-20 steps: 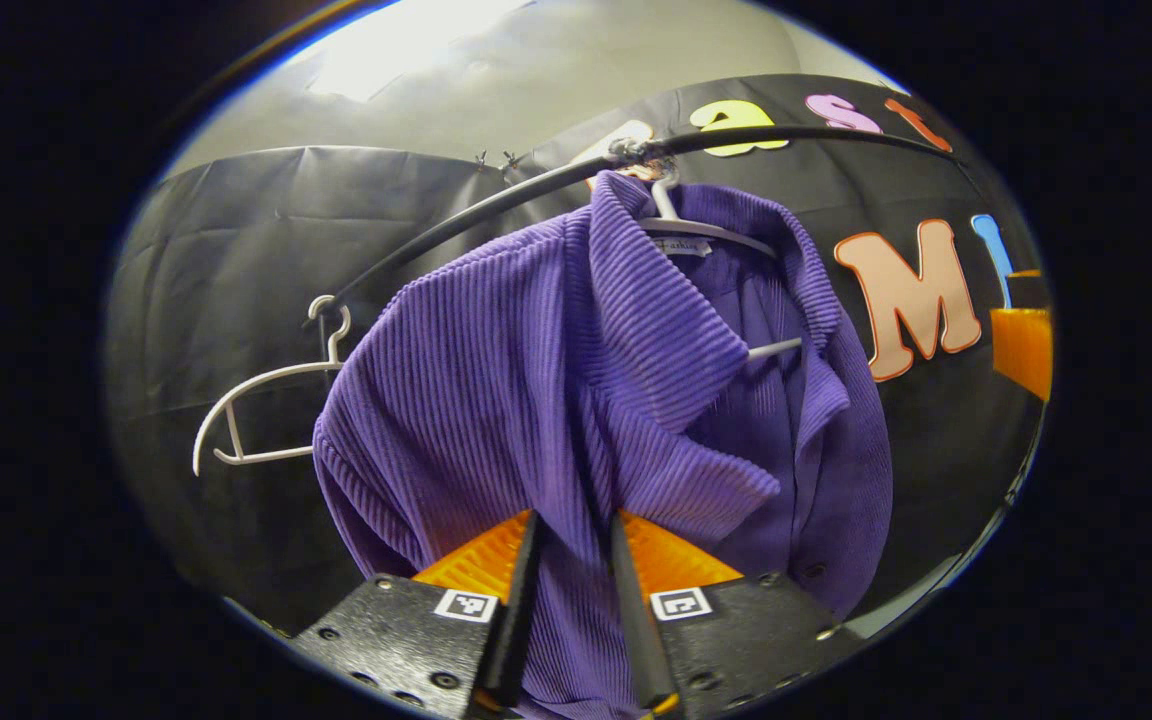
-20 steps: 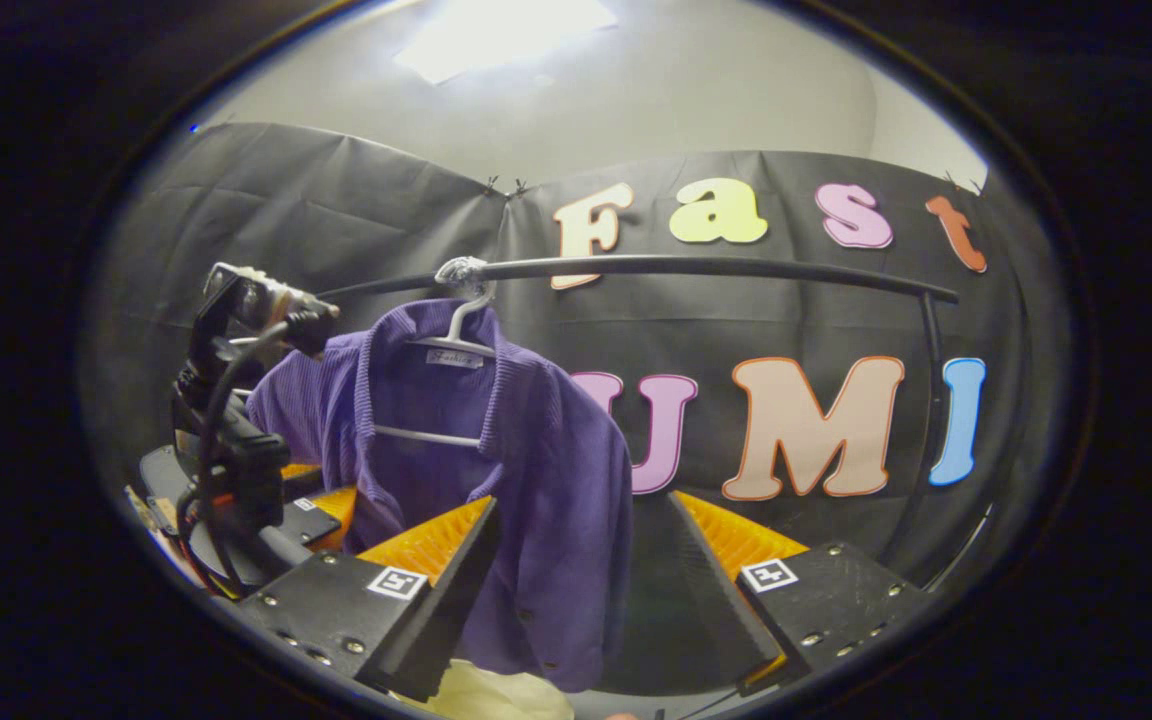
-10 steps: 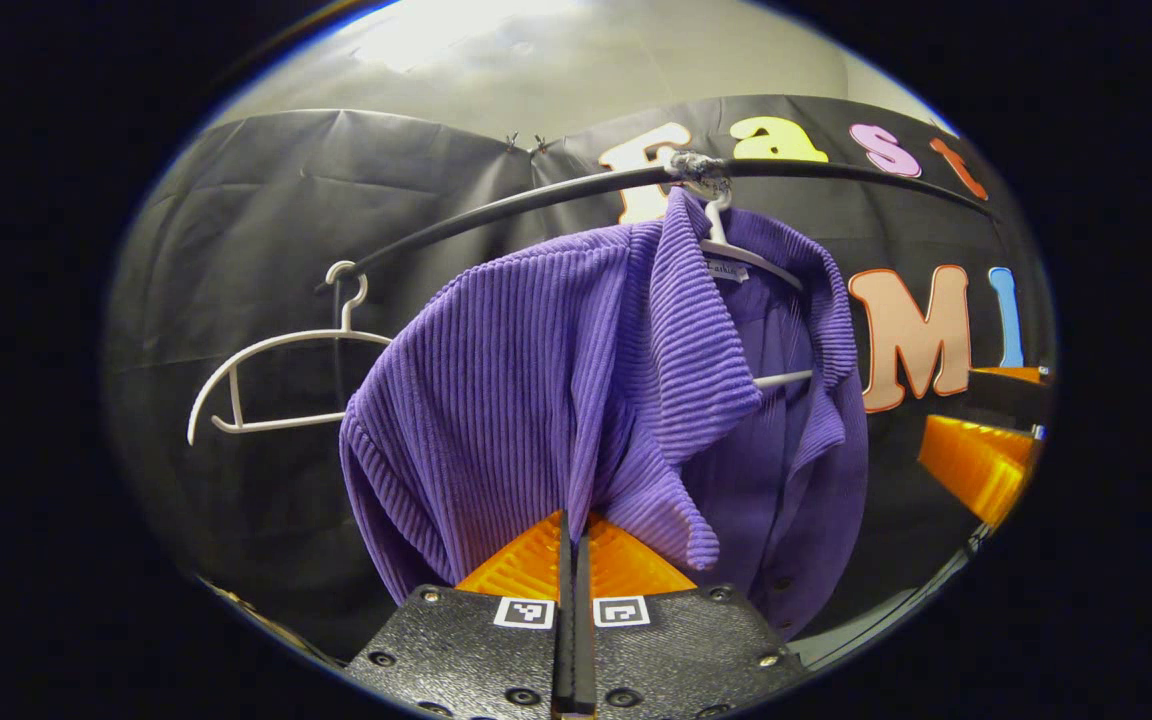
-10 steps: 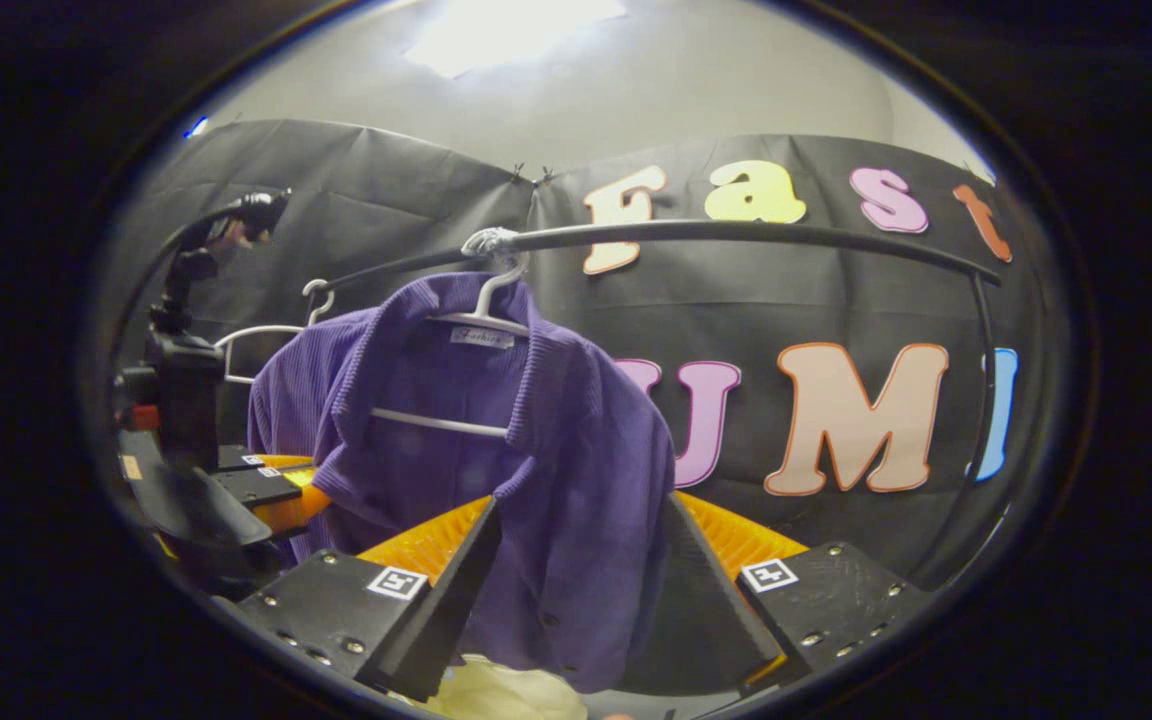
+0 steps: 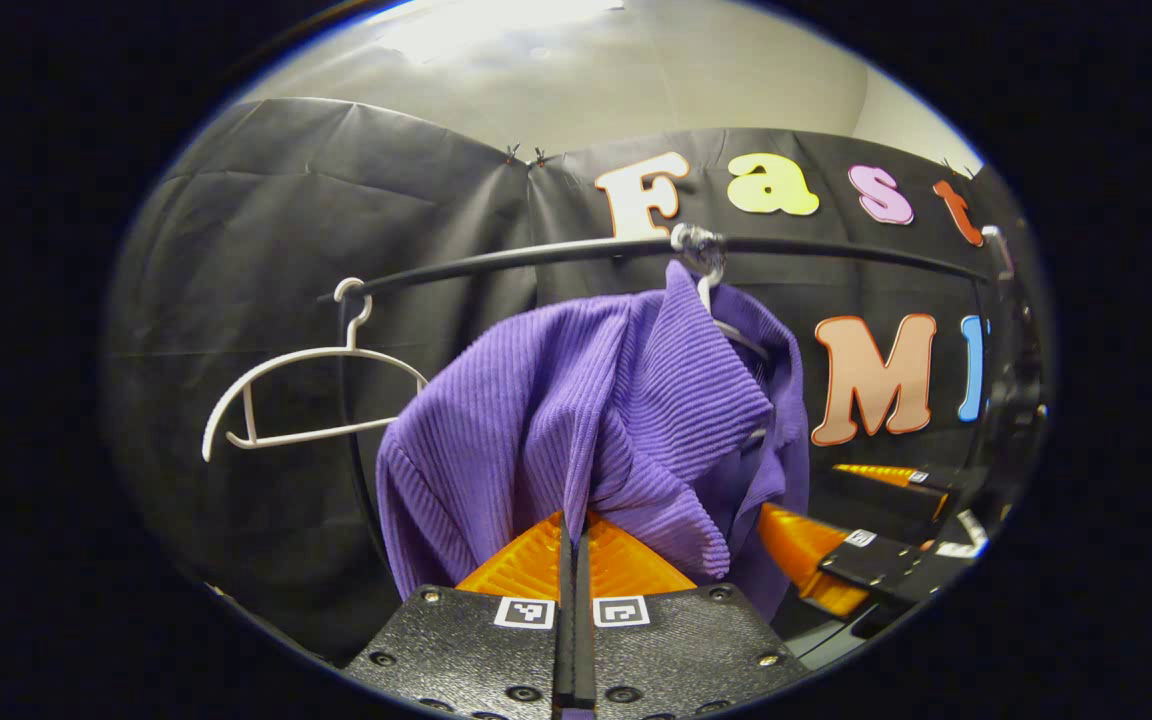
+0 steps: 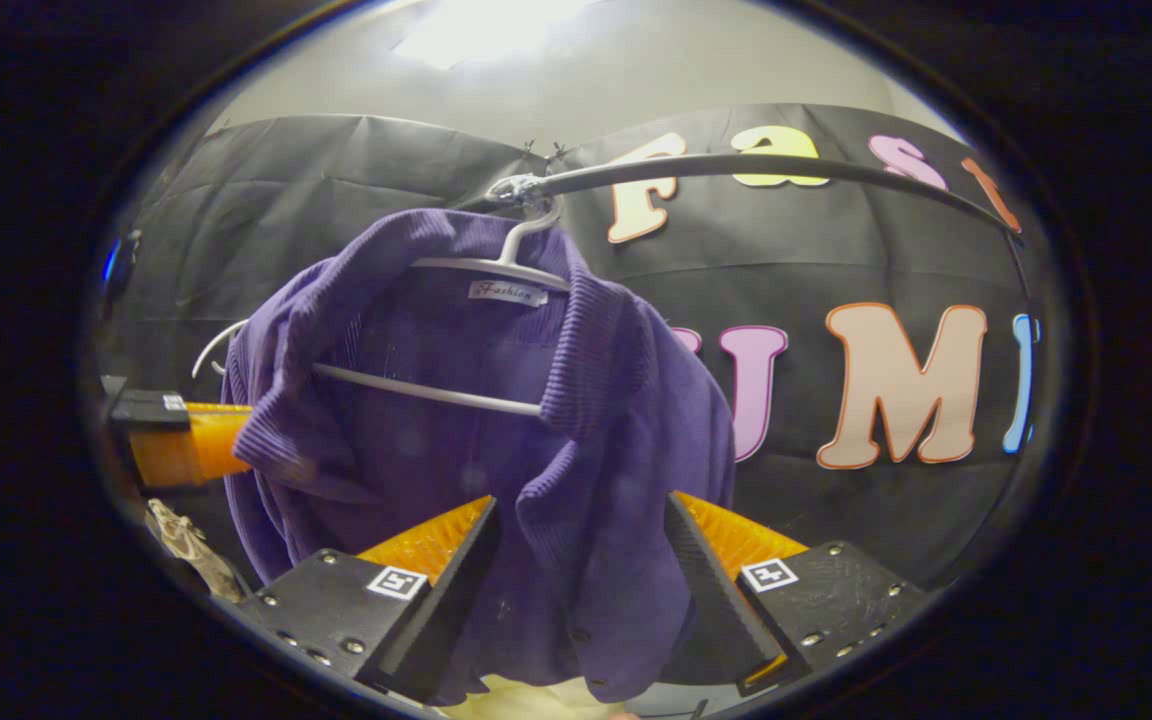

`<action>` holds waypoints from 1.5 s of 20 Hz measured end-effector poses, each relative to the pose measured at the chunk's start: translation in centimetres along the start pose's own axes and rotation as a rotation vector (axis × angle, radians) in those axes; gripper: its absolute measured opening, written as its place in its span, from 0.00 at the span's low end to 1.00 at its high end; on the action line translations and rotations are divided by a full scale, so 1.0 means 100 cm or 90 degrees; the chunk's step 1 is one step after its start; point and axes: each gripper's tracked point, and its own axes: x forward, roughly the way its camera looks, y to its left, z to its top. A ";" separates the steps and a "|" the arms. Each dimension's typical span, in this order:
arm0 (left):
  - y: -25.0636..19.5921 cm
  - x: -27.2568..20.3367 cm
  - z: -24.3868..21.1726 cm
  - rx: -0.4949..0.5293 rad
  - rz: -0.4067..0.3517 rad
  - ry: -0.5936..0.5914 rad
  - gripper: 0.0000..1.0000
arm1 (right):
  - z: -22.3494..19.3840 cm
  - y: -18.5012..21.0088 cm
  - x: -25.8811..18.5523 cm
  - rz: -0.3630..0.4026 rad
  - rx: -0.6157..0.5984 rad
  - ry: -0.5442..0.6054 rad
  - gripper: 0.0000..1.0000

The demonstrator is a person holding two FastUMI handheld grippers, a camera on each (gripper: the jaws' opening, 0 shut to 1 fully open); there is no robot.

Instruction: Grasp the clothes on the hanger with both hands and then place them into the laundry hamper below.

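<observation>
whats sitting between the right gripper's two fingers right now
In the right gripper view, the front panel of the purple shirt hangs in the gap between the right gripper's spread fingers, which have not closed on it. The shirt is on its white hanger.

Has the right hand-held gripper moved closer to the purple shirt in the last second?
Yes. In the right gripper view the purple shirt and its white hanger loom larger against the black rail, and the right hand-held gripper, open, now straddles the shirt's front edge.

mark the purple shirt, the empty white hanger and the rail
purple shirt (image 6: 626, 450), right gripper view, front panel.
empty white hanger (image 5: 311, 360), left gripper view, upper arm below the hook.
rail (image 5: 496, 262), left gripper view, bar left of the shirt.
</observation>
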 end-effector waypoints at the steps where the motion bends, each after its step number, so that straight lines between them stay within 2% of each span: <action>1: 0.002 -0.003 0.006 -0.001 0.000 -0.007 0.00 | -0.002 0.002 0.004 -0.003 -0.003 0.000 0.98; 5: 0.008 -0.014 0.033 0.006 0.004 -0.036 0.00 | -0.012 0.005 0.019 -0.019 0.002 0.012 0.98; 6: 0.010 -0.017 0.040 0.014 0.008 -0.045 0.00 | -0.015 0.002 0.023 -0.028 0.002 0.016 0.94; 9: 0.016 -0.023 0.058 0.030 0.021 -0.070 0.00 | -0.024 -0.011 0.030 -0.056 0.009 0.030 0.93; 10: 0.019 -0.024 0.061 0.030 0.026 -0.075 0.00 | -0.027 -0.016 0.032 -0.065 0.011 0.035 0.98; 11: 0.022 -0.026 0.065 0.029 0.032 -0.078 0.00 | -0.029 -0.021 0.035 -0.074 0.013 0.037 0.93; 14: 0.034 -0.028 0.071 0.022 0.052 -0.082 0.00 | -0.033 -0.039 0.040 -0.107 0.007 0.040 0.93; 15: 0.038 -0.028 0.072 0.019 0.059 -0.083 0.02 | -0.033 -0.046 0.043 -0.117 0.004 0.037 0.98; 16: 0.043 -0.029 0.072 0.018 0.067 -0.082 0.00 | -0.032 -0.050 0.046 -0.123 0.002 0.035 0.94; 17: 0.047 -0.029 0.071 0.017 0.074 -0.080 0.00 | -0.033 -0.056 0.048 -0.131 -0.001 0.034 0.98; 20: 0.057 -0.030 0.074 0.019 0.092 -0.083 0.00 | -0.034 -0.066 0.058 -0.145 -0.013 0.038 0.99; 21: 0.060 -0.030 0.076 0.022 0.098 -0.085 0.00 | -0.036 -0.069 0.059 -0.148 -0.014 0.041 0.94; 28: 0.078 -0.028 0.094 0.035 0.126 -0.109 0.00 | -0.038 -0.072 0.060 -0.162 -0.022 0.068 0.23; 30: 0.083 -0.028 0.098 0.038 0.132 -0.112 0.00 | -0.038 -0.072 0.058 -0.165 -0.029 0.077 0.25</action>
